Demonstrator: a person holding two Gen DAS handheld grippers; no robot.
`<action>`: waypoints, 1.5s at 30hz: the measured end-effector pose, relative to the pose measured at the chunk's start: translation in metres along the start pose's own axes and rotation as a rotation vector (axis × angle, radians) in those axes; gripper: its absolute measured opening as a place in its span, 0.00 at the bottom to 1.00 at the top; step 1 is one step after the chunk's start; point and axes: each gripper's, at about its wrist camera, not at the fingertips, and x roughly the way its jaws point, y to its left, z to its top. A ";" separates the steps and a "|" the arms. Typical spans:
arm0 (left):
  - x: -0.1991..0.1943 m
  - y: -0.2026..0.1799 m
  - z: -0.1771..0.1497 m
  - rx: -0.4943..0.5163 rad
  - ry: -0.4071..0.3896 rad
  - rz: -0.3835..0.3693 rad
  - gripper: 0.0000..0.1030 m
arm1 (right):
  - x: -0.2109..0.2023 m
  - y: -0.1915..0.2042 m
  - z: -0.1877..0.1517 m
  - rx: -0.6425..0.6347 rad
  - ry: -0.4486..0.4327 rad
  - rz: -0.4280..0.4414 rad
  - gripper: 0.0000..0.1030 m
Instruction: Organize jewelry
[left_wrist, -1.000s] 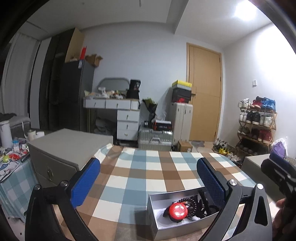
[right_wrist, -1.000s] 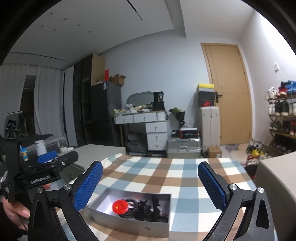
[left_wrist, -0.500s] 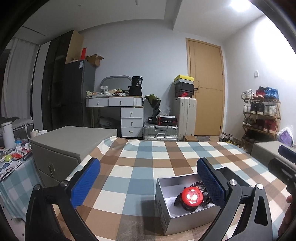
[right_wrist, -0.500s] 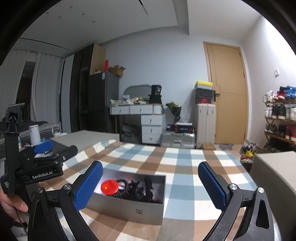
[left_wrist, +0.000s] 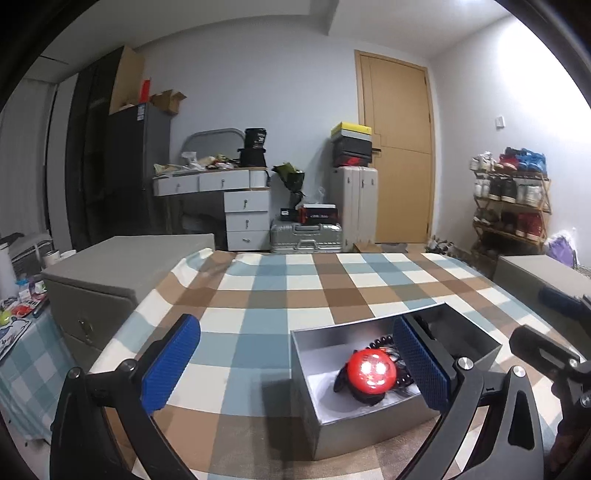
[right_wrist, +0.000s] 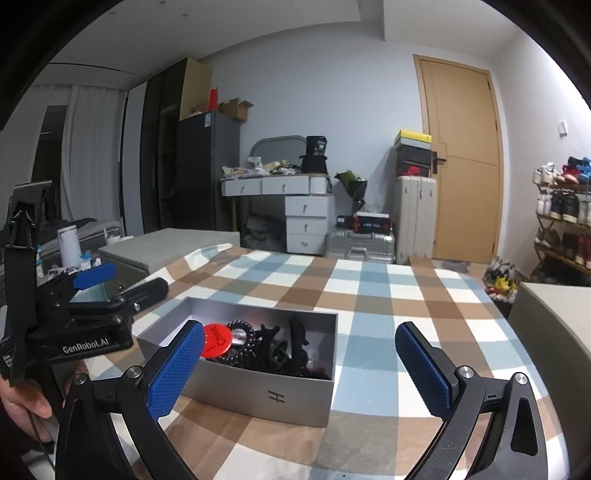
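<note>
At the bottom of each frame we held both tongs wide open and empty — the left gripper (left_wrist: 295, 369) and the right gripper (right_wrist: 301, 369) alike, blue pads spread far apart. Just beyond them sat the grey box (right_wrist: 266, 395) on the checked tablecloth (right_wrist: 369, 295), its long axis running roughly left to right across the right wrist view. In that view it lay centre-left, with the left pad (right_wrist: 173, 373) overlapping its near-left corner; in the left wrist view it lay lower right, the right pad (left_wrist: 421, 365) overlapping its middle. Inside we saw a red round badge (left_wrist: 370, 371) at the box's left end and a tangle of black beads and clips (right_wrist: 273, 347) filling the middle. We judged the two about equally near, the left closer to the badge. Far behind stood a desk with drawers (right_wrist: 291, 206) and a wooden door (right_wrist: 465, 166).
</note>
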 end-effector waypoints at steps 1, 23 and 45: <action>-0.002 0.000 0.001 -0.003 -0.001 0.002 0.99 | 0.000 0.000 0.000 0.002 -0.001 0.001 1.00; -0.002 0.000 0.001 -0.003 0.000 0.002 0.99 | 0.001 0.000 0.000 0.002 0.002 0.001 1.00; -0.001 0.000 0.001 -0.003 0.002 -0.001 0.99 | 0.000 -0.001 0.000 0.002 0.001 0.001 1.00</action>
